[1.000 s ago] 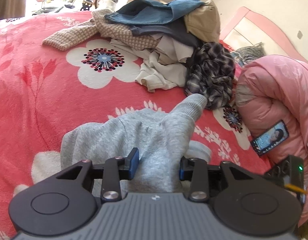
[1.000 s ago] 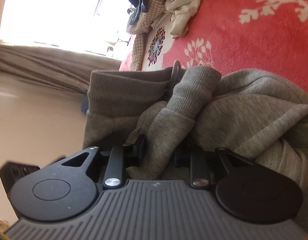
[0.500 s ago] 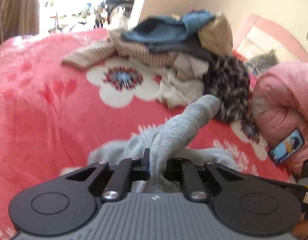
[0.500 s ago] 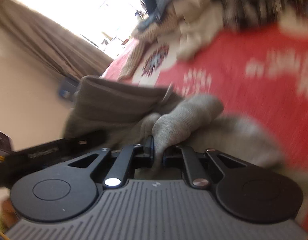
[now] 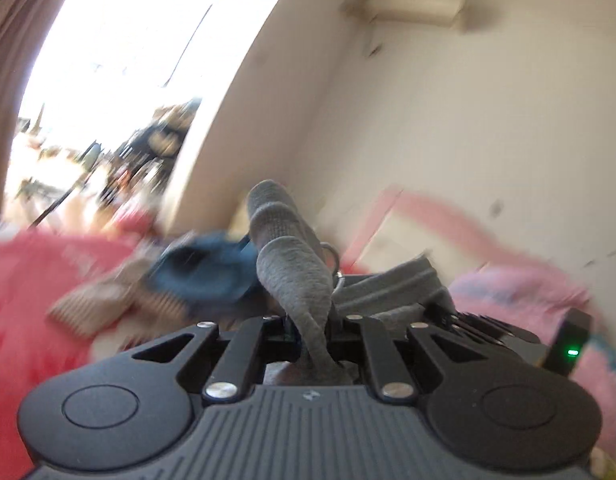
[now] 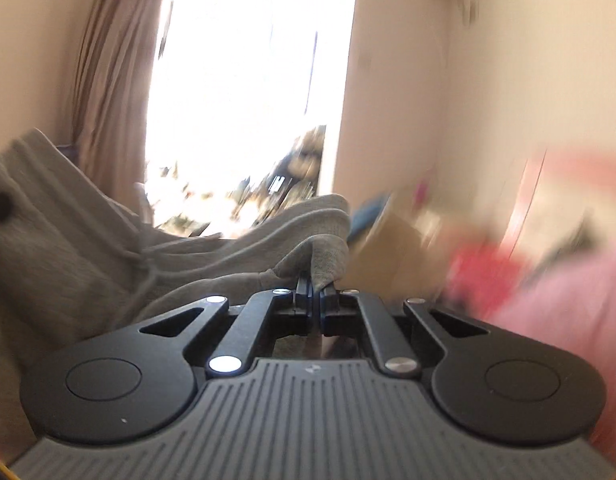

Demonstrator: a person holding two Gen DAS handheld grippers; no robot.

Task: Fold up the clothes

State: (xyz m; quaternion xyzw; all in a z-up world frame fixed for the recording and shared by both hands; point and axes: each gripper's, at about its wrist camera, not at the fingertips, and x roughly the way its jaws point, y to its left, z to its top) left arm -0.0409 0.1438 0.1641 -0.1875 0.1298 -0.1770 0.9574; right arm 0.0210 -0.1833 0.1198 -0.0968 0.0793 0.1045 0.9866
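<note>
Grey sweatshirt held aloft by both grippers above the bed.

The grey sweatshirt (image 5: 296, 272) hangs off the red bed (image 5: 24, 280). The left gripper (image 5: 311, 328) pinches a bunched cuff; the right gripper (image 6: 316, 300) is pressed together on another ribbed edge. A blurred pile of clothes (image 5: 204, 276) lies behind the sweatshirt, with pink bedding (image 5: 519, 300) to its right.

Bedroom: red bedspread (image 5: 24, 280), pink headboard (image 5: 439, 212), curtain (image 6: 108, 80).

Grey sweatshirt (image 5: 296, 276): soft matt knit cloth, ribbed cuff. Left tool (image 5: 311, 332): matt black plastic, ridged grey housing, shiny metal pivot pins. Bed cover (image 5: 24, 292): fuzzy red cloth.
</note>
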